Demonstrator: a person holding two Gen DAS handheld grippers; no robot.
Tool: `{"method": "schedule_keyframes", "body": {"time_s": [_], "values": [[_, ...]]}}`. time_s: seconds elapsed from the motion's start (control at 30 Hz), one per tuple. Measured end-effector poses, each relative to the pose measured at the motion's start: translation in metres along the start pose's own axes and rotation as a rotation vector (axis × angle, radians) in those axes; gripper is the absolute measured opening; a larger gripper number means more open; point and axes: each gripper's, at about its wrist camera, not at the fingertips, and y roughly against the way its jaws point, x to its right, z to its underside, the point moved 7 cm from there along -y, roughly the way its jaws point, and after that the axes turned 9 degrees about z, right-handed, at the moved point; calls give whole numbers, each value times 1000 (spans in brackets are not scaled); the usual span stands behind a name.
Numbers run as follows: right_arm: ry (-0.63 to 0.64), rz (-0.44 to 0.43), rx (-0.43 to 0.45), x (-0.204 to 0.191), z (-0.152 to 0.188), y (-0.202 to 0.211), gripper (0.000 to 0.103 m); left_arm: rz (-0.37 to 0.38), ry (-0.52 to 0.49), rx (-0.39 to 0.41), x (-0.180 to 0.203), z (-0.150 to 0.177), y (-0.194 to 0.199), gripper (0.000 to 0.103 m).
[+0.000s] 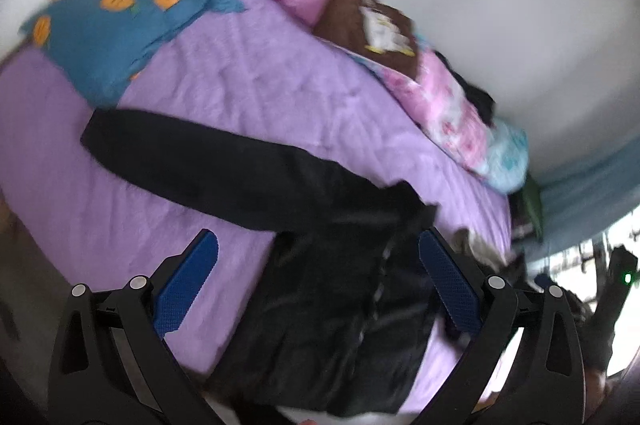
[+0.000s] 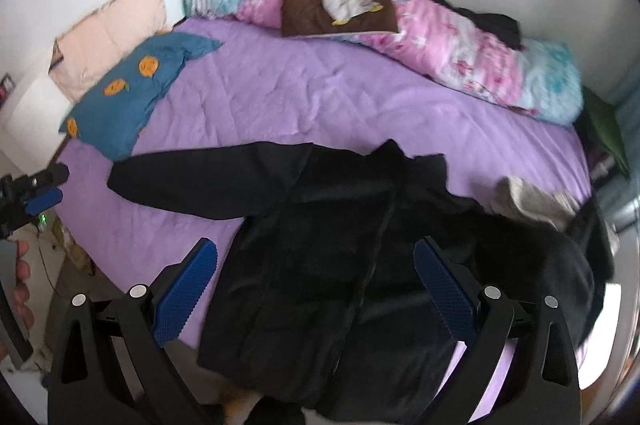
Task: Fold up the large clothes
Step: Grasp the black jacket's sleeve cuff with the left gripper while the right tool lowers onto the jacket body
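Note:
A large black jacket (image 2: 328,257) lies spread on the purple bedspread (image 2: 320,97), one sleeve (image 2: 192,185) stretched out to the left. My right gripper (image 2: 316,281) hovers open above the jacket's body, holding nothing. In the left wrist view the same black jacket (image 1: 340,285) lies under my left gripper (image 1: 318,277), which is also open and empty. Its sleeve (image 1: 192,153) reaches left across the purple bedspread (image 1: 260,77). The left gripper (image 2: 42,189) also shows at the left edge of the right wrist view, off the bed.
A blue pillow with orange spots (image 2: 132,97) lies at the bed's left. A rolled pink and turquoise quilt (image 2: 460,57) with a brown cushion (image 2: 340,5) runs along the wall. A beige garment (image 2: 536,201) sits at the right. A person's fingers (image 2: 20,281) show at the left edge.

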Motion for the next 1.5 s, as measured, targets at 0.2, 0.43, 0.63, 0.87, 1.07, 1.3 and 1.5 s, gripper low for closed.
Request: {"method": "schedule_keyframes", "body": {"time_s": [0.2, 0.43, 0.63, 0.87, 1.07, 1.3, 1.5], "values": [[16, -13, -50, -28, -6, -95, 97, -19, 192, 57, -128, -21, -53, 97], [49, 75, -110, -76, 0, -197, 97, -64, 258, 69, -269, -47, -94, 97], [-70, 58, -93, -108, -4, -259, 97, -109, 284, 56, -362, -65, -114, 97], [-122, 104, -109, -125, -2, -314, 97, -100, 300, 75, -420, -88, -127, 97], [-124, 184, -110, -118, 3, -337, 97, -113, 292, 76, -439, -107, -143, 97], [-168, 294, -107, -89, 15, -341, 97, -178, 237, 72, -445, -117, -146, 55], [-211, 336, -89, -66, 25, -348, 97, -198, 216, 81, -445, -118, -133, 26]]}}
